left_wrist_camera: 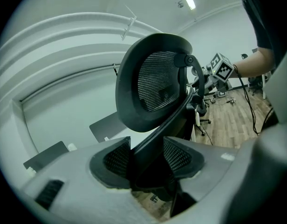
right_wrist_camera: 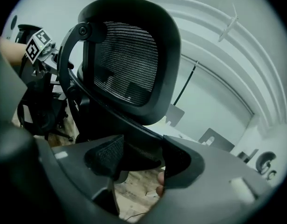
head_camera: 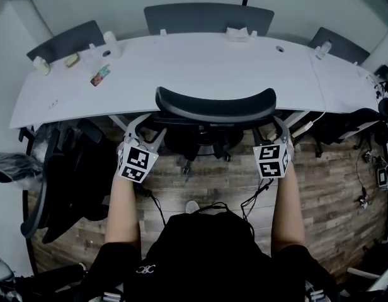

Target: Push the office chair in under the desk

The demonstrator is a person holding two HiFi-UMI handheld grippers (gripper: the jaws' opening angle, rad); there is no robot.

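Observation:
The black office chair (head_camera: pixel 214 107) stands at the near edge of the white desk (head_camera: pixel 200 68), its seat partly under the top. My left gripper (head_camera: pixel 150 128) is shut on the left side of the chair's back frame (left_wrist_camera: pixel 158 133). On the right side of that frame (right_wrist_camera: pixel 116 117), my right gripper (head_camera: pixel 270 131) is shut as well. In the left gripper view the pads (left_wrist_camera: pixel 116 158) pinch the black bar below the mesh headrest (left_wrist_camera: pixel 156 84). The right gripper view shows the mesh headrest (right_wrist_camera: pixel 127 62) above its pads (right_wrist_camera: pixel 105 156).
Grey chairs (head_camera: pixel 208 17) stand behind the desk's far side. A paper roll (head_camera: pixel 111 43), a small packet (head_camera: pixel 100 75) and a tissue box (head_camera: pixel 239 33) lie on the top. Another black chair (head_camera: pixel 62 168) sits at the left. Cables (head_camera: pixel 364 175) trail over the wooden floor at the right.

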